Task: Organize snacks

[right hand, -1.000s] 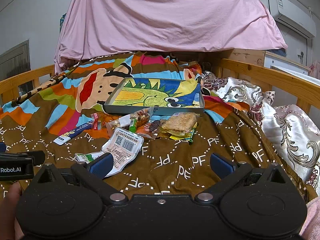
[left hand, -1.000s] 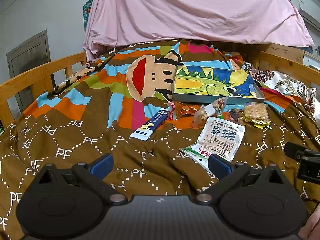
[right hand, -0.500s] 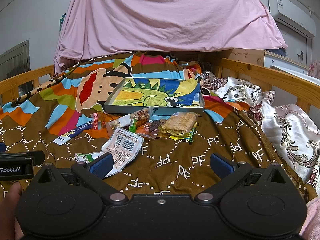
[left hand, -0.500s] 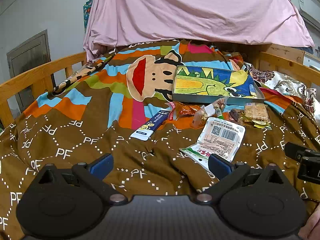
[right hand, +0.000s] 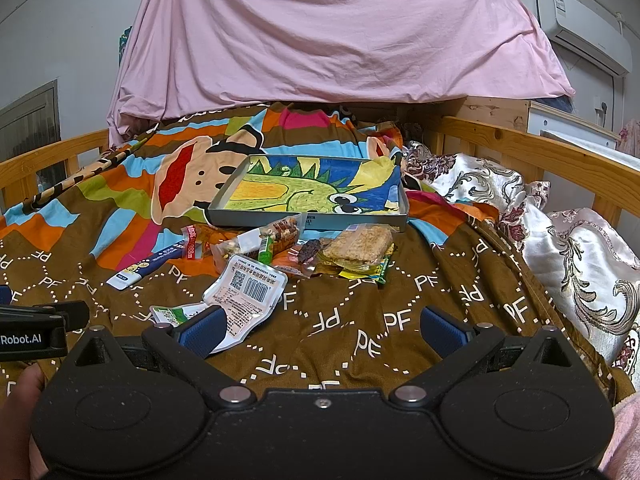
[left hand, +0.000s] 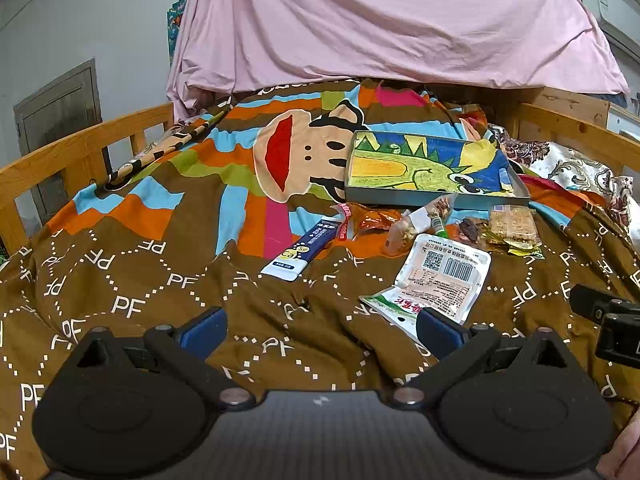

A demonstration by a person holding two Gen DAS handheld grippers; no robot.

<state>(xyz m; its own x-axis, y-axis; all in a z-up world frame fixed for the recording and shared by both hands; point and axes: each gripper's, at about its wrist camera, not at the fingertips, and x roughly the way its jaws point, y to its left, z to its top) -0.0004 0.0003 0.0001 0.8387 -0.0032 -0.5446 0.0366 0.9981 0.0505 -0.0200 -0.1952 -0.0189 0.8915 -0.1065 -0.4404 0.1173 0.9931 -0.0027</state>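
Observation:
Several snack packets lie on the brown quilt in front of a shallow grey tray (left hand: pixel 436 198) (right hand: pixel 308 222) with a dinosaur drawing inside. A white barcode pouch (left hand: pixel 442 276) (right hand: pixel 248 286) lies nearest, with a green-white packet (left hand: pixel 394 308) under it. A blue stick packet (left hand: pixel 306 248) (right hand: pixel 148 266) lies to the left. A clear-wrapped cracker pack (left hand: pixel 512 224) (right hand: pixel 358 244) lies on the right. My left gripper (left hand: pixel 320 328) is open and empty over the quilt. My right gripper (right hand: pixel 320 328) is open and empty, its left finger beside the white pouch.
Wooden bed rails (left hand: pixel 80 152) (right hand: pixel 540 148) run along both sides. A pink sheet (right hand: pixel 332 36) hangs behind the bed. A floral silver cushion (right hand: pixel 580 248) lies at the right. Orange and nut packets (right hand: pixel 256 240) crowd the tray's front edge.

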